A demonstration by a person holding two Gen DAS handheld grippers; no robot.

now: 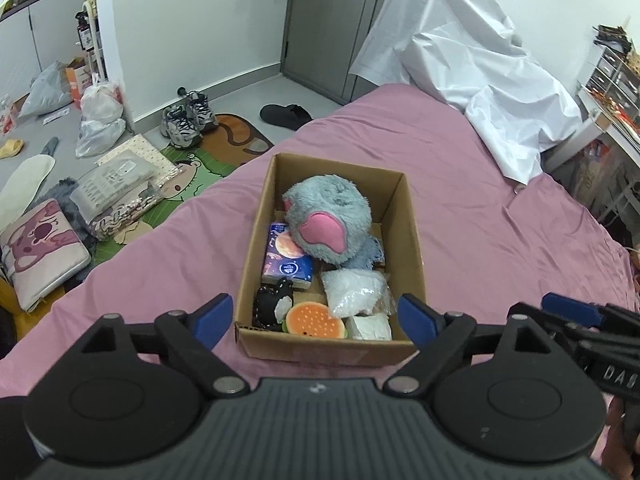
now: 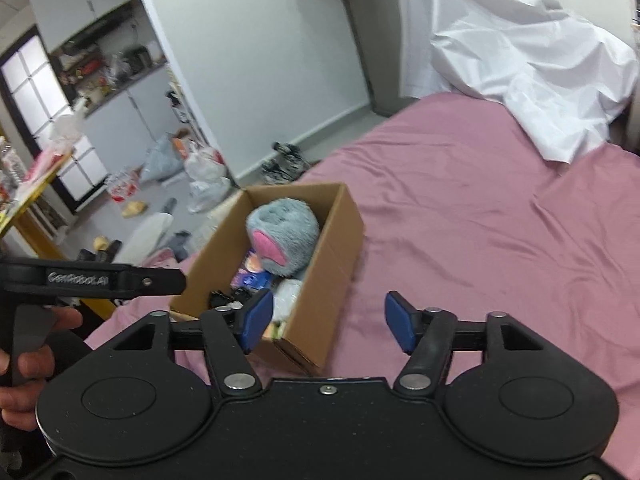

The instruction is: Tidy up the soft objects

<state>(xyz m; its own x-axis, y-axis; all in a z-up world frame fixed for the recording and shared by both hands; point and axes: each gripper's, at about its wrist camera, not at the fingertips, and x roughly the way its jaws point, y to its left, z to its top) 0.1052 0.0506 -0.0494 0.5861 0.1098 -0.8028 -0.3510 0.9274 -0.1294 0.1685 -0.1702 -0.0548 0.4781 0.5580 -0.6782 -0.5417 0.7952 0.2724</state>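
An open cardboard box (image 1: 408,216) sits on the pink bed. It holds a grey plush with pink ears (image 1: 326,220), a blue tissue pack (image 1: 286,258), a black-and-white plush (image 1: 274,306), an orange burger toy (image 1: 316,320), a white fluffy bag (image 1: 354,294) and a white pack (image 1: 370,328). My left gripper (image 1: 316,318) is open and empty, its fingertips on either side of the box's near end. My right gripper (image 2: 328,320) is open and empty, near the box's (image 2: 332,248) right wall. The grey plush (image 2: 284,236) shows inside.
A crumpled white sheet (image 1: 468,64) lies at the bed's far end. The floor to the left is cluttered with shoes (image 1: 188,118), plastic bags (image 1: 100,120), a cushion (image 1: 40,256) and packets. The other gripper's tip (image 1: 576,308) shows at right.
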